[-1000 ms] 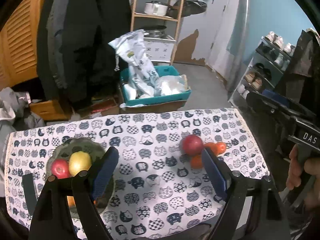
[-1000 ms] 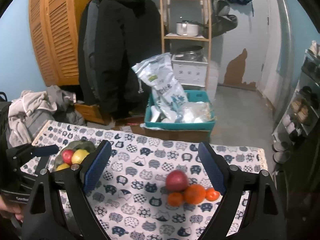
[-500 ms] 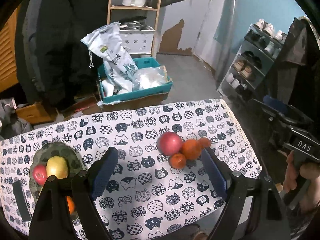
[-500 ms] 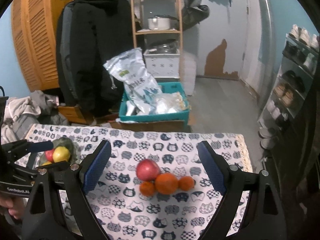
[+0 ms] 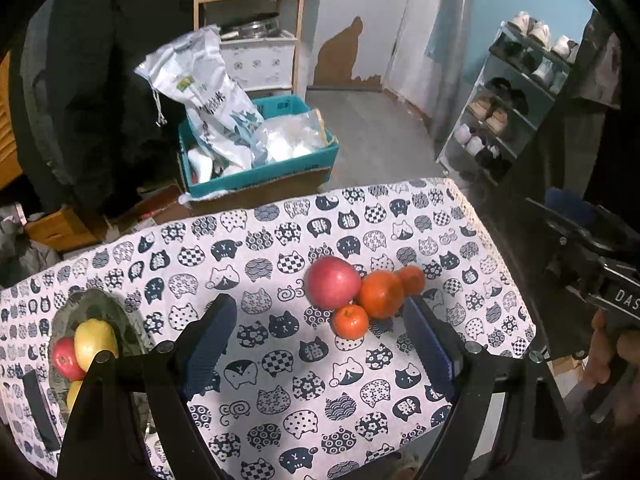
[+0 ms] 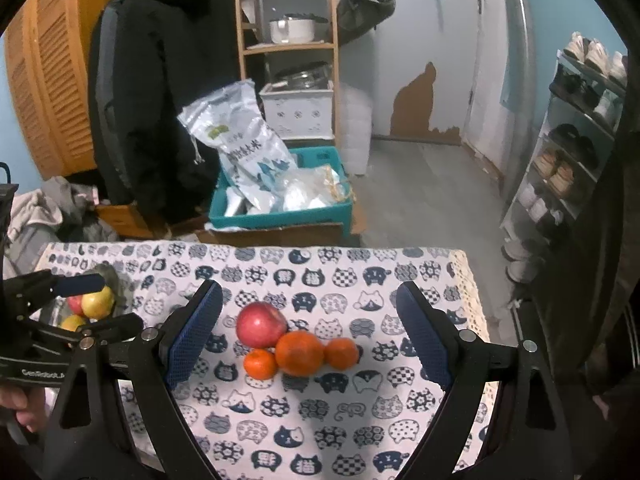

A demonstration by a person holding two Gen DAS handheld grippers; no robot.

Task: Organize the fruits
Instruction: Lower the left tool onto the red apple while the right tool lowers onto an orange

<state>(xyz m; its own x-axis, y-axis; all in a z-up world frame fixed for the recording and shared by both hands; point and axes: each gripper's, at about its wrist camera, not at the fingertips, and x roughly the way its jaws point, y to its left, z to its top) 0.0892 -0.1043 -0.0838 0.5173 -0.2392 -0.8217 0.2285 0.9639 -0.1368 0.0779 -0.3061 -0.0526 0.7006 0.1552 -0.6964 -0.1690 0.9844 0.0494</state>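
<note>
A red apple (image 5: 333, 282) (image 6: 261, 324), a large orange (image 5: 380, 294) (image 6: 299, 353) and two small oranges (image 5: 351, 321) (image 6: 260, 364) lie bunched on the cat-print tablecloth (image 5: 280, 380). A dark green plate (image 5: 102, 314) at the left holds a yellow apple (image 5: 95, 343) (image 6: 97, 302), a red apple (image 5: 64, 358) and another yellow fruit. My left gripper (image 5: 320, 340) is open and empty, above the cloth just short of the bunch. My right gripper (image 6: 310, 334) is open and empty, its fingers standing either side of the bunch.
Beyond the table's far edge stands a teal crate (image 5: 256, 160) with a rice bag and plastic bags. A wooden shelf (image 6: 288, 48) with pots, dark coats (image 6: 160, 100) and a shoe rack (image 6: 580, 140) line the room. The table's right edge (image 5: 500, 248) is near the fruit.
Both grippers have moved towards the fruit bunch, which now sits nearer and more central between the fingers in both views. The fruit has not moved.
</note>
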